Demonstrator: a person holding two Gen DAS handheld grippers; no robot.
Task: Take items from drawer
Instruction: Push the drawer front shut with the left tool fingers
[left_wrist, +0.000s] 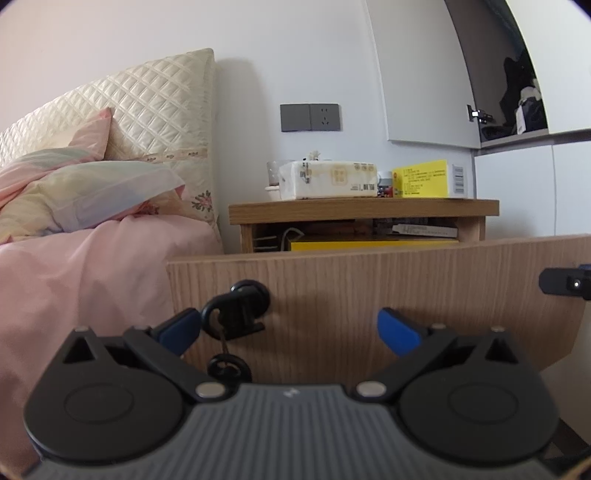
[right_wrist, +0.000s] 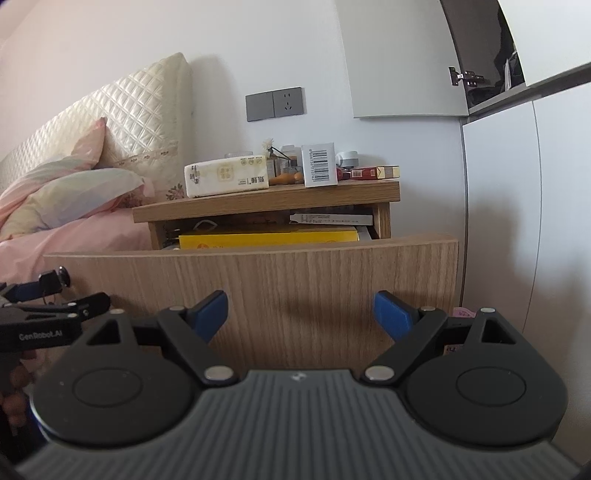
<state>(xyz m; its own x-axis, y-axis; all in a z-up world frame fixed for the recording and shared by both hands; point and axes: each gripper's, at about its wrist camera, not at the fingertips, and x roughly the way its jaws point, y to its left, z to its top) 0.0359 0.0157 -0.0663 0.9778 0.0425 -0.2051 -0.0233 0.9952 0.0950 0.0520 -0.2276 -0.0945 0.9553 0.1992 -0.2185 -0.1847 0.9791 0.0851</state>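
White walls and a quilted cream headboard (left_wrist: 140, 99) fill the upper part of both views, with a pink-covered bed (left_wrist: 92, 266) at the left of the frame and a wooden nightstand (right_wrist: 266, 201) at centre. Below its cluttered top, where a tissue pack (right_wrist: 226, 175) is seen, the drawer is pulled out, and its wood-grain drawer front (right_wrist: 295, 280) spans the middle of both frames. Inside, just above the front's upper edge, a flat yellow box (right_wrist: 267, 238) is seen, with a white carton (right_wrist: 332, 218) lying above it. At lower left of the left view a key (left_wrist: 236, 306) sits in the lock with a second key hanging beneath. The left gripper (left_wrist: 290, 328) is held spread wide and empty just before the front, its left finger beside the key; the right gripper (right_wrist: 300, 312) is likewise wide and empty. Both would probably need to be raised over the front's top edge before reaching inward. Little clearance is judged between the yellow box and the nightstand's top, so a flat, level entry is advisable, and the dangling keys are best avoided.
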